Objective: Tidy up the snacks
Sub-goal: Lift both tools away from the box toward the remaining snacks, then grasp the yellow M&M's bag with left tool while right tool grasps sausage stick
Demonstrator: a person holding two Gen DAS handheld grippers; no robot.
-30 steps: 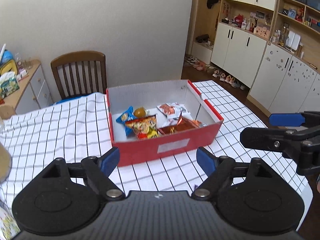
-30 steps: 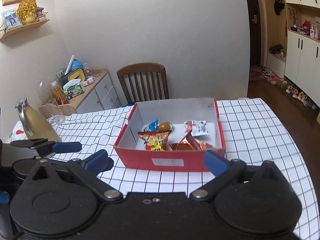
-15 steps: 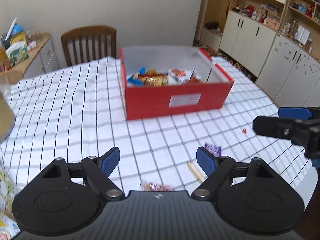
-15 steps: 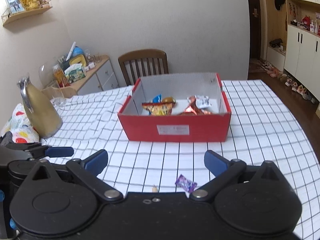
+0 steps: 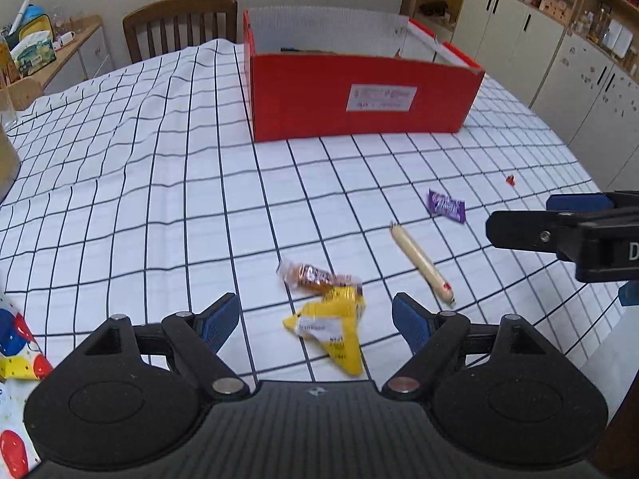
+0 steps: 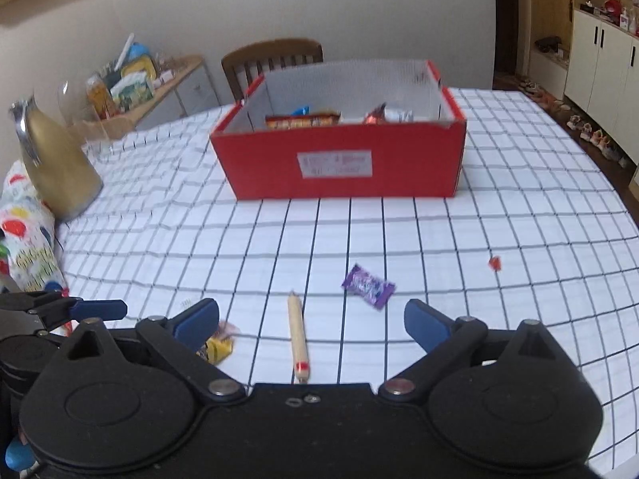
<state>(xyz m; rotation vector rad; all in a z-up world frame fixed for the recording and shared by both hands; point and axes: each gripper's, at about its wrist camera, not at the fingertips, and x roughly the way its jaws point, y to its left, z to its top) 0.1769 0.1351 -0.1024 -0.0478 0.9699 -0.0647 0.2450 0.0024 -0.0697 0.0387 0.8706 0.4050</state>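
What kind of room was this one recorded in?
Most likely the dining area of a home: a table under a white checked tablecloth, a brown wooden slat-back chair against the wall, and cream cupboards with shoes lined up on the floor.

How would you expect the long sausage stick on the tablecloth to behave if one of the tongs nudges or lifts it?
The sausage stick is round and lies flat on the tablecloth, so a sideways nudge would probably roll it. It looks straight and thin, likely light and fairly stiff. Its smooth casing may slip.
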